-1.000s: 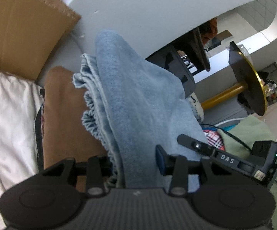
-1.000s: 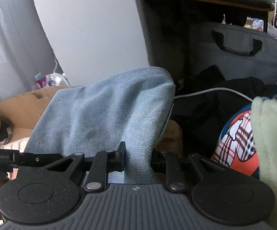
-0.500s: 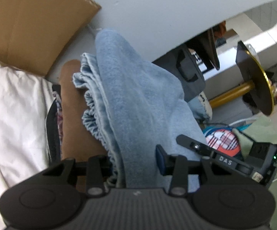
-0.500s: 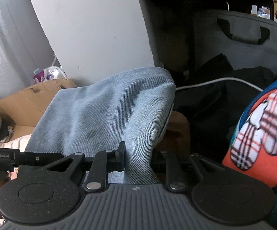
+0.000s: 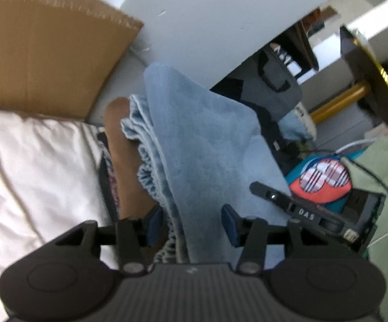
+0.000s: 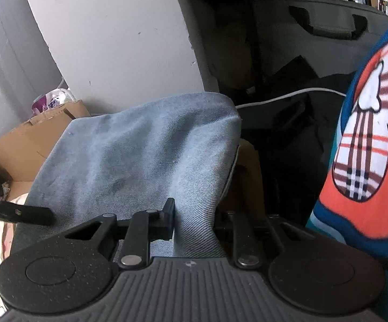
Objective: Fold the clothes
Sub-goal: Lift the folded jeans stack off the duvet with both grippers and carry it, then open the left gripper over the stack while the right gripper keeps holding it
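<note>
A: Where is the denim (image 5: 210,145)?

B: It lies draped over a brown mound (image 5: 118,145), just in front of the white panel (image 5: 207,13). Its gathered waistband (image 5: 151,179) runs down the side toward the white cloth (image 5: 33,166).

A: What is the left gripper (image 5: 192,224) doing?

B: Its jaws are opening. The denim sits between them, and the blue pads (image 5: 230,225) no longer press it; a gap shows beside the pad away from the waistband.

A: And the right gripper (image 6: 194,217)?

B: Narrow, pinching a fold of the denim (image 6: 145,155). The cloth bunches tight between its fingers (image 6: 168,214) and rises from there toward the panel (image 6: 113,32).

A: Anything else near the denim?

B: A cardboard box (image 5: 41,53) stands beside it, against the panel on the waistband side. On the other side lies an orange and blue garment (image 6: 365,145) with a plaid print, and behind that a grey bag (image 6: 314,37). In the right wrist view the tip of the left gripper (image 6: 19,213) pokes in at the denim's edge, on the box side (image 6: 33,145).
</note>
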The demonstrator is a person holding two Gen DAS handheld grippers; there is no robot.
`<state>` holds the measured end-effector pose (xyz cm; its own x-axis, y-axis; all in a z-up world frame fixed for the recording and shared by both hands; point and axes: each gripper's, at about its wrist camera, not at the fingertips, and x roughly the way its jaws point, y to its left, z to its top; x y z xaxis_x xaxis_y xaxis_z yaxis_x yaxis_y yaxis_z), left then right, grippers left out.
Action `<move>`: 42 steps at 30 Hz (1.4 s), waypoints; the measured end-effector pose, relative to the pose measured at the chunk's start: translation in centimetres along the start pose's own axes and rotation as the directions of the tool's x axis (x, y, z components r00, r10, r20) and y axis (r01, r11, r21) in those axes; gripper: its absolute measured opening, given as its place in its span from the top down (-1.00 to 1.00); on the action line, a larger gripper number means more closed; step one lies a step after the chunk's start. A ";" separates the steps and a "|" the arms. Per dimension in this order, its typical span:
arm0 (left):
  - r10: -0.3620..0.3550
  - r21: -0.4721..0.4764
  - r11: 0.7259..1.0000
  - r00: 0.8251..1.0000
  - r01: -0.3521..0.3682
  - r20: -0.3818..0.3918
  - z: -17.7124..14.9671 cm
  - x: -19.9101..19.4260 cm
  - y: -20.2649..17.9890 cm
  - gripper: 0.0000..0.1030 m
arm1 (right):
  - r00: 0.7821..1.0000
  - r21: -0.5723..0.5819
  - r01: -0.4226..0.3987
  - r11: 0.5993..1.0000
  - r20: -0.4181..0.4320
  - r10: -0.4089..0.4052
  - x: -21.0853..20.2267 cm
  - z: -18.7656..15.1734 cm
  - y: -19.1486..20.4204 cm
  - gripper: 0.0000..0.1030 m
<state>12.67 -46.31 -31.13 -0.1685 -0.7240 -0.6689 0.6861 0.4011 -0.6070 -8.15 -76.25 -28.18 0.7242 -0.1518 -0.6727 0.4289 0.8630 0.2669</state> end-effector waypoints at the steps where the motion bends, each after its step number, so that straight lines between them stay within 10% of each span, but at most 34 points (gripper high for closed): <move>1: 0.039 0.010 0.999 0.999 -0.039 -0.007 0.3 -0.3 -0.2 0.01 | 1.000 -0.006 0.003 1.000 0.000 -0.003 -0.1 0.0 0.1 0.52; 10: 0.151 0.133 0.980 0.988 -0.146 -0.024 3.0 -2.5 -3.1 0.05 | 1.000 -0.053 -0.003 0.999 -0.002 0.003 -0.9 0.4 0.3 0.52; 31: 0.371 0.478 0.824 0.927 -0.305 -0.047 3.0 4.2 -8.0 0.50 | 1.000 -0.093 0.002 0.996 -0.023 -0.004 -0.2 2.2 1.8 0.52; 42: 0.412 0.455 0.821 0.910 -0.344 -0.056 2.8 6.1 -6.3 0.41 | 0.998 -0.104 -0.012 0.995 -0.055 0.006 1.9 2.2 2.0 0.46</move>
<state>9.33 -54.85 -30.20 0.0898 -0.4621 -0.8823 0.9436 0.3229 -0.0730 -4.72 -75.86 -27.47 0.6963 -0.1199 -0.7077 0.3618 0.9102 0.2018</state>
